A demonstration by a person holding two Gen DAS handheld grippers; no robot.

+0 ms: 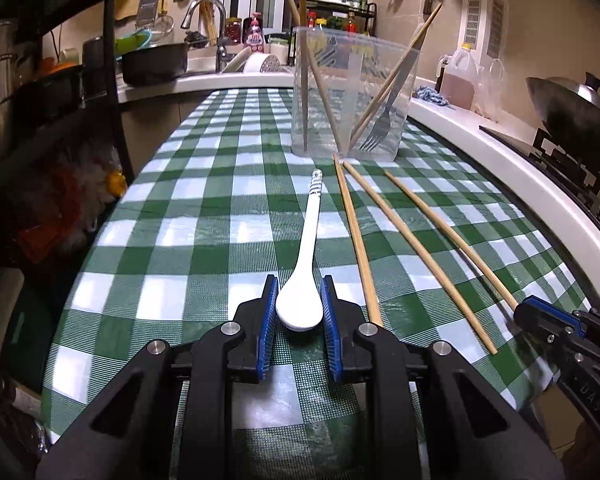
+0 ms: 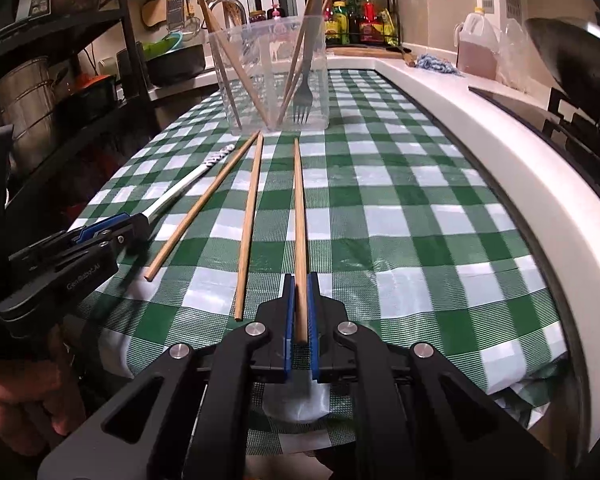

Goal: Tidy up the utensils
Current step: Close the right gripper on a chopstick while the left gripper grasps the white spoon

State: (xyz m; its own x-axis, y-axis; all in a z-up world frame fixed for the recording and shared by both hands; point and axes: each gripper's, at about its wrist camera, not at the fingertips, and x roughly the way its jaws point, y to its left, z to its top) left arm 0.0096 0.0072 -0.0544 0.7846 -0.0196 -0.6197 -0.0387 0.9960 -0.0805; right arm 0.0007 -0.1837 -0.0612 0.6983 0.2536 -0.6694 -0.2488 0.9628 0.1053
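Utensils are part sorted: the clear tub (image 1: 352, 92) at the far end of the bench (image 1: 204, 184) already holds several chopsticks and a fork (image 1: 374, 136), all standing tilted against its walls. Four pieces remain flat on the checked cloth, just short of the tub: a white spoon (image 1: 304, 272) and three loose chopsticks. My left tongs (image 1: 299, 304) are clenched on the spoon's bowl, pads against both sides, handle pointing toward the tub. My right tongs (image 2: 300, 312) are clenched on the near end of the right chopstick (image 2: 299, 216), which lies along the cloth with its far tip close to the tub. The middle chopstick (image 2: 250, 224) and left chopstick (image 2: 204, 204) lie untouched between the two tongs. I judge the job roughly half done: both gripped pieces must be lifted and dropped in the tub, then the last two chopsticks collected.
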